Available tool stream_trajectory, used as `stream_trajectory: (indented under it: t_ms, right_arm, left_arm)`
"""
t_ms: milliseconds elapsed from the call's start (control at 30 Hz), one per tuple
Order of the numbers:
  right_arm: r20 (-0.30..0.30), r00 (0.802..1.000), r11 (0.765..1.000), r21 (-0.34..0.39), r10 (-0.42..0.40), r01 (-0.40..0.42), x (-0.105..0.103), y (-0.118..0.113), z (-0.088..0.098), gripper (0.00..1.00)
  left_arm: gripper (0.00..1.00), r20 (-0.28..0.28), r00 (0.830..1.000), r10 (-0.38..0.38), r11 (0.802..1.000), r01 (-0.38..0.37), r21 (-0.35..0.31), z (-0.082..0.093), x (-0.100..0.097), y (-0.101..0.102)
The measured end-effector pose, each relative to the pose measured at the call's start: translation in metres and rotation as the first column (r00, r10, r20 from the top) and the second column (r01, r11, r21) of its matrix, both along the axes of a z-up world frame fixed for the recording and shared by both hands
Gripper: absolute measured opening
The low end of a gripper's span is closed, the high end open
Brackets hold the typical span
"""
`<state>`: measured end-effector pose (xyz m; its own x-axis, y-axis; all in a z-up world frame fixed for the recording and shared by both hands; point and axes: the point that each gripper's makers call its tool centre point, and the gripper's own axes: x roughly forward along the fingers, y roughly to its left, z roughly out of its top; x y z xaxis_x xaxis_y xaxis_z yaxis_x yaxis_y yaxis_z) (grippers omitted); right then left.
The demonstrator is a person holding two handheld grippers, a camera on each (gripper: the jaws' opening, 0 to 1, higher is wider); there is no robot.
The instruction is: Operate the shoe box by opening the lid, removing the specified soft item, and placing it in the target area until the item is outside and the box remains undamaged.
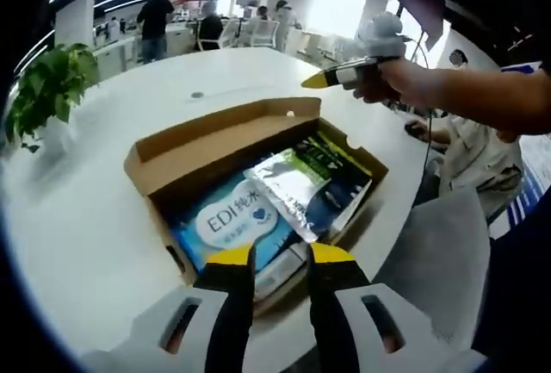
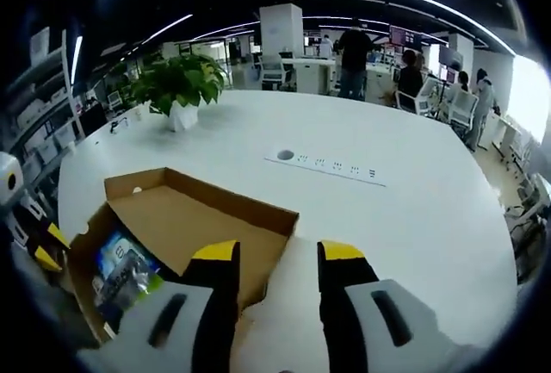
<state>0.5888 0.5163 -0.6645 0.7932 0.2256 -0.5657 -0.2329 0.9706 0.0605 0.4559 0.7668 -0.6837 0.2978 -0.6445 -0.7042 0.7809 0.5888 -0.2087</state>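
Jaws of my left gripper (image 1: 281, 257) stood apart with nothing between them, their yellow tips hovering over the near edge of the shoe box (image 1: 207, 153). The box was brown cardboard, its lid (image 1: 225, 140) folded back on the far side, and it sat on the white round table (image 1: 103, 209). Inside lay soft packets: a blue-and-white pack (image 1: 231, 222) printed "EDI", a silvery pouch (image 1: 288, 185) across it, and a dark green pack (image 1: 340, 166) at the right end. My right gripper (image 2: 279, 257) was also parted and empty, poised above the open lid's (image 2: 194, 222) far edge and the bare tabletop (image 2: 387, 201). In the left gripper view my right hand (image 1: 387, 76) held that tool level above the box's far right corner. A potted plant (image 2: 181, 84) stood well away on the table
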Motion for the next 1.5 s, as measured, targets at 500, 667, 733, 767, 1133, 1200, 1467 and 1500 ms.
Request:
stream_trajectory:
  t_ms: [500, 667, 733, 767, 1133, 1200, 1467, 1500]
  right_arm:
    - [0.007, 1.0, 1.0, 0.013, 0.027, -0.027, -0.045, 0.016, 0.008, 0.29]
    - [0.008, 0.999, 0.999, 0.024, 0.045, -0.045, -0.06, 0.029, 0.008, 0.28]
    - [0.007, 0.999, 0.998, 0.028, 0.05, -0.051, -0.065, 0.032, 0.007, 0.28]
    - [0.004, 0.998, 0.998, 0.029, 0.055, -0.055, -0.068, 0.034, 0.007, 0.28]
    - [-0.009, 0.996, 0.995, 0.046, 0.084, -0.084, -0.092, 0.05, 0.001, 0.26]
    - [-0.016, 0.996, 0.995, 0.051, 0.087, -0.086, -0.095, 0.051, -0.001, 0.26]
    - [-0.037, 0.994, 0.993, 0.062, 0.107, -0.105, -0.102, 0.058, -0.008, 0.24]
    - [-0.041, 0.993, 0.992, 0.063, 0.109, -0.106, -0.102, 0.059, -0.009, 0.24]
  left_arm:
    - [0.21, -0.131, 0.989, 0.068, 0.996, -0.074, -0.04, -0.019, 0.01, -0.02]
    - [0.2, -0.13, 0.99, 0.059, 0.998, -0.062, -0.017, -0.029, 0.016, -0.031]
    - [0.2, -0.147, 0.987, 0.062, 0.998, -0.064, -0.007, -0.035, 0.017, -0.034]
    - [0.2, -0.144, 0.988, 0.058, 0.998, -0.06, -0.005, -0.037, 0.018, -0.036]
    - [0.15, -0.209, 0.975, 0.079, 0.997, -0.083, -0.008, -0.053, 0.018, -0.042]
    - [0.15, -0.219, 0.972, 0.083, 0.996, -0.089, -0.018, -0.052, 0.018, -0.045]
    - [0.06, -0.224, 0.973, 0.06, 0.997, -0.069, -0.03, -0.054, 0.019, -0.054]
    - [0.02, -0.223, 0.973, 0.06, 0.997, -0.07, -0.034, -0.053, 0.02, -0.055]
